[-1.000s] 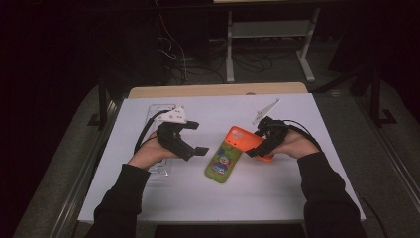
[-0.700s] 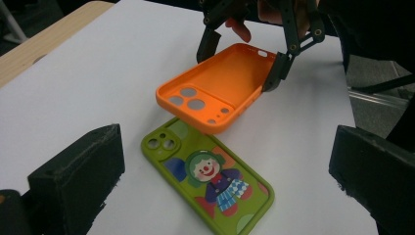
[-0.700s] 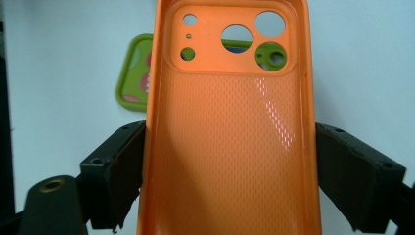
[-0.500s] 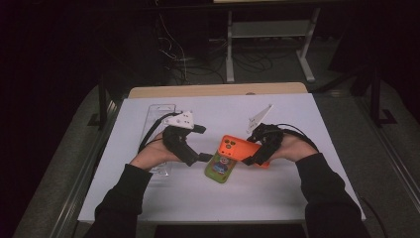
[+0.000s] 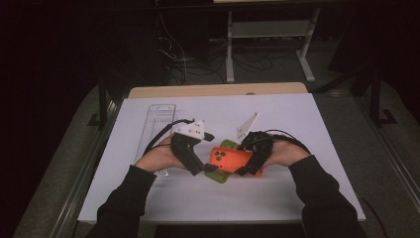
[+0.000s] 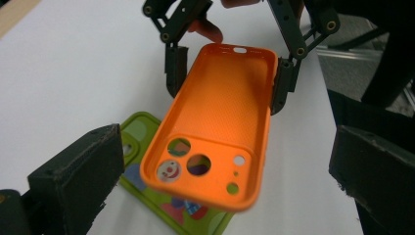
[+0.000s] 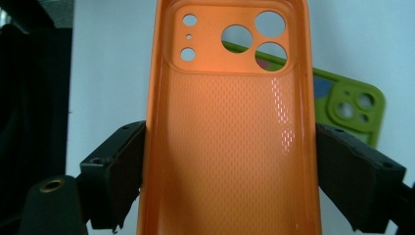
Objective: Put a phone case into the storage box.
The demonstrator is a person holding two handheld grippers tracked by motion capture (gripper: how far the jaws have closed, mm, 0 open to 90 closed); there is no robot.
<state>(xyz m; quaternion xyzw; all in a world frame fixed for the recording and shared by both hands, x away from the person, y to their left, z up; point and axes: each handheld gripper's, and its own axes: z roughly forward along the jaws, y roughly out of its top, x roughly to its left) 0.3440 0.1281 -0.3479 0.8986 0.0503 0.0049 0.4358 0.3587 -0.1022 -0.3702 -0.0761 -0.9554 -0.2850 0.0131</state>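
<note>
The orange phone case (image 6: pixel 215 132) is held above the counter (image 5: pixel 297 198), hollow side up, partly over a green phone case (image 6: pixel 147 196) lying flat there. It is pinched across its long sides by the jaws of the right gripper (image 5: pixel 250 163). The left gripper (image 5: pixel 200 166) is brought close, its jaws spread with nothing between them. For a clean handover, the free camera-hole end should be taken squarely before the pinch is eased. A clear tray (image 5: pixel 158 119) lies nearby.
</note>
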